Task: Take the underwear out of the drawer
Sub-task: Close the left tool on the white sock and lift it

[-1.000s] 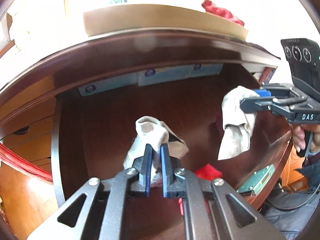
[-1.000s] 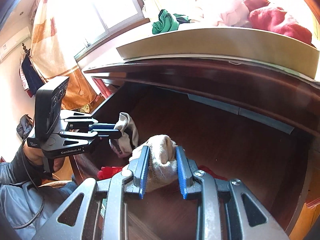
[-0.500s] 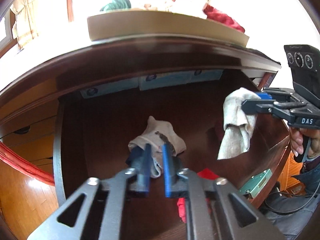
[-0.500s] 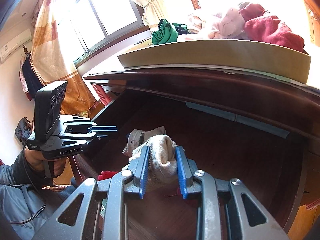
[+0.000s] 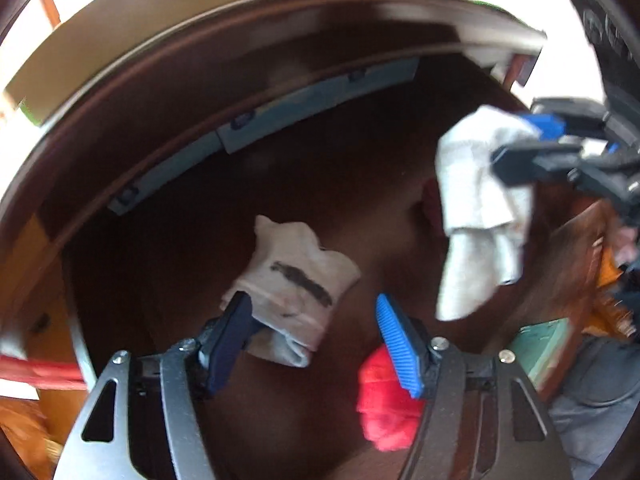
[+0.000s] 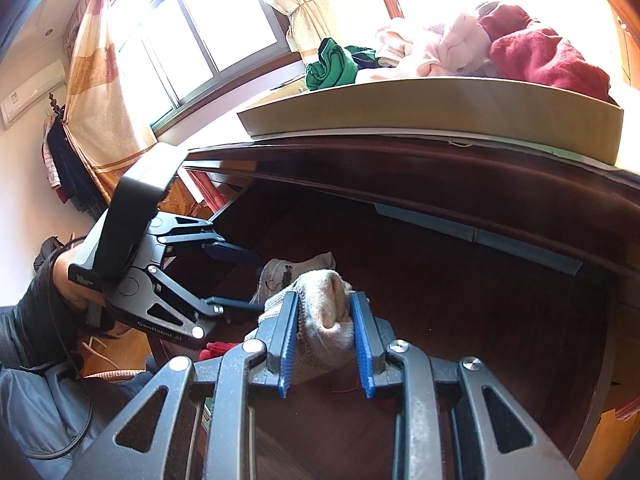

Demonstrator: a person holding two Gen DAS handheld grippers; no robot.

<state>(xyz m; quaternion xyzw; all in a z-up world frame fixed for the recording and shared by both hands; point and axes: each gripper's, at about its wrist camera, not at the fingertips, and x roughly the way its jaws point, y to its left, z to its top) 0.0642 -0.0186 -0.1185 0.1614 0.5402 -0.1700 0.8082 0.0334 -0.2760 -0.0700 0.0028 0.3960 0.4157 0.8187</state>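
Observation:
A white folded underwear [image 5: 296, 280] with a dark streak lies on the floor of the open dark wooden drawer [image 5: 340, 184]; it also shows in the right wrist view [image 6: 294, 266]. My left gripper [image 5: 316, 332] is open just above and in front of it, holding nothing. My right gripper [image 6: 326, 334] is shut on a beige-white underwear [image 6: 324, 320] and holds it above the drawer's right side, where it hangs down [image 5: 476, 216]. A red garment [image 5: 384, 400] lies in the drawer under my left gripper's right finger.
A shallow cardboard tray [image 6: 432, 108] stands on top of the dresser with green [image 6: 336, 64], pink-white and dark red [image 6: 548, 56] clothes in it. Pale blue boxes [image 5: 280, 108] line the drawer's back wall. A window with curtains [image 6: 180, 40] is at the left.
My left gripper has opened and let go of the white underwear, which dropped onto the drawer floor. My right gripper keeps its hold on the beige underwear.

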